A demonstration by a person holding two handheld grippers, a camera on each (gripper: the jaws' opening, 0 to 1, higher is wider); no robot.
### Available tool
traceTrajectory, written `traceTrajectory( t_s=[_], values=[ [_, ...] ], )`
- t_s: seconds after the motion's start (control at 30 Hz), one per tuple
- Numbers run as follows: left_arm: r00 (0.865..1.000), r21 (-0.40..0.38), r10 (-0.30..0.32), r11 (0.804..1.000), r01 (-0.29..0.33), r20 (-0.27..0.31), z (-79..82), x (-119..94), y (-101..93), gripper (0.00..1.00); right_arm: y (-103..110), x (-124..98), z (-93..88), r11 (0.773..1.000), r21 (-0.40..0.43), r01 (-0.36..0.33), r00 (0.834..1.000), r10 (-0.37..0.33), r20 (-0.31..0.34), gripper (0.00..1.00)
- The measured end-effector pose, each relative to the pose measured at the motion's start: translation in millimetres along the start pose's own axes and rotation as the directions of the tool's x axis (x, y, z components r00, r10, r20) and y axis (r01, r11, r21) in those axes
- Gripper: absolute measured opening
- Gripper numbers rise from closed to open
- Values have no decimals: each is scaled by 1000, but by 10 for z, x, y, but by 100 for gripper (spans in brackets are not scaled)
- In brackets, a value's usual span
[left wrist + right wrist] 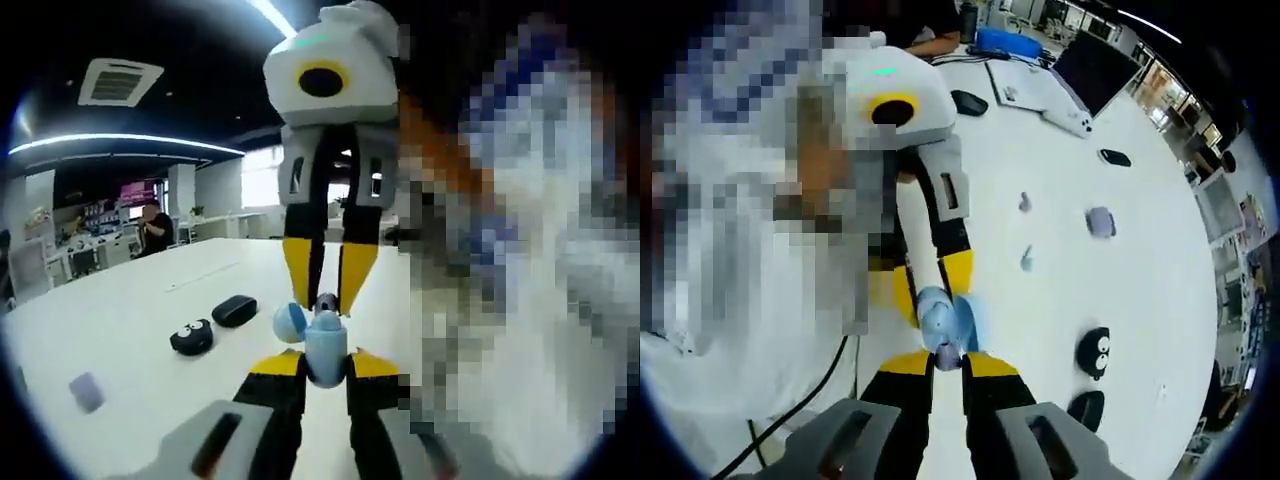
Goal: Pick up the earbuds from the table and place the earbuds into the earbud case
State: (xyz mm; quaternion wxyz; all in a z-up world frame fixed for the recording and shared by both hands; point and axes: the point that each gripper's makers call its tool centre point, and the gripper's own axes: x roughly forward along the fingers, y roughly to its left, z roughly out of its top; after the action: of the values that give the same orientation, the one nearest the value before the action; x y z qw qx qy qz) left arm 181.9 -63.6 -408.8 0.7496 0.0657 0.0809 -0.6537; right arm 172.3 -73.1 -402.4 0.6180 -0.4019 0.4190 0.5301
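Here, in the left gripper view, the left gripper (326,362) rises from the bottom with its yellow-and-black jaws clamped on a pale blue earbud case (325,348), which is held above the white counter (130,310). The lid (290,321) of the case stands open to the side. The right gripper (327,297) comes down from above, its yellow jaws close together right over the open case. Something small and dark sits at their tips, probably an earbud (326,300), but it is too small to be sure. On the counter behind lie a black round thing with two white eyes (192,337), a dark oval pouch (234,310) and a small lilac object (86,391).

In the right gripper view, the right gripper (948,358) has its jaws nearly together at the open mouth of the earbud case (940,318), and the left gripper (932,290) holds the case from the other side. I cannot tell if the right jaws are pressing an earbud or are only closed. On the counter (1140,280) two small pale pieces (1026,258) lie well apart from the case; they may be earbuds or tips, which I cannot decide.

As I judge it, the case is already lifted and opened, and one earbud is now going in. What is left is to let it go, to fetch any other earbud from the counter, and to close the lid.
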Motion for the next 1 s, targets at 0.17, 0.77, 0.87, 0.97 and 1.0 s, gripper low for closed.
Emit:
traceTrajectory(
  t_s=[0.17,0.77,0.87,0.97,1.0],
  values=[
    [998,-72,-29,997,34,62,55,-31,24,17,4,-27,66,995,-92,26,998,-22,52,16],
    [968,-166,-80,979,122,238,246,-130,53,17,-166,-427,124,985,104,140,816,-175,551,30],
    [950,-191,-103,968,164,293,305,-130,25,17,-156,-478,173,979,129,155,717,-201,668,34],
    [939,-201,-118,961,190,323,335,-122,-2,17,-120,-576,225,974,169,151,604,-227,764,36],
    [936,-201,-124,959,197,328,340,-114,-19,17,-112,-603,231,973,178,149,580,-232,781,36]
  ],
)
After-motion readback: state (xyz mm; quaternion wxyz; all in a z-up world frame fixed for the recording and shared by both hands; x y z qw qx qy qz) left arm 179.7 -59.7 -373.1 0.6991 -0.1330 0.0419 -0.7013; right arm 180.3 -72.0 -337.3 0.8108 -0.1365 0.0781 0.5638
